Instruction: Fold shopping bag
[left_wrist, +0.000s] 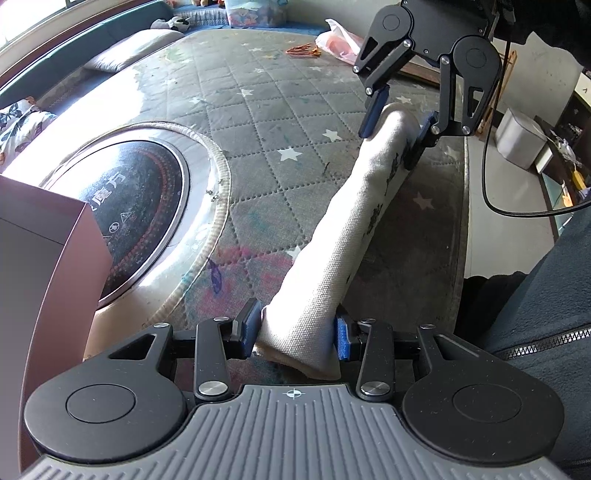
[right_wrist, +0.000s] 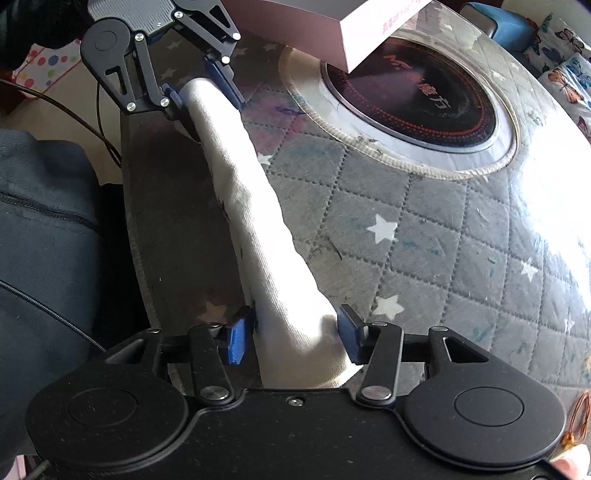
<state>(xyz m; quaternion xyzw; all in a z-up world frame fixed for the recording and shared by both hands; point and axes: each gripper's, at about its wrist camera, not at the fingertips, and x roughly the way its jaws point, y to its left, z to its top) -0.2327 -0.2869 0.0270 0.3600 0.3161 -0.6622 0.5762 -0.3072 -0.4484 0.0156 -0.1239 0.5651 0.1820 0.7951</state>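
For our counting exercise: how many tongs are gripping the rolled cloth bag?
2. The left tongs clamp one end of the rolled white woven cloth bag; the right tongs clamp the other end.

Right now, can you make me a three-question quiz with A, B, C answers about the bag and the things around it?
1. Where is the pink box?
A. Partly over the round black cooktop
B. On the floor
C. Inside the bag

2. What colour are the stars on the quilted table cover?
A. Red
B. White
C. Green

3. How is the folded white shopping bag held?
A. Lying loose
B. By one gripper only
C. By both, one at each end

Answers:
1 A: the right wrist view shows its corner overlapping the cooktop.
2 B: pale white stars dot the grey quilting.
3 C: the left hand-held gripper and the right hand-held gripper each have one end between their fingers.
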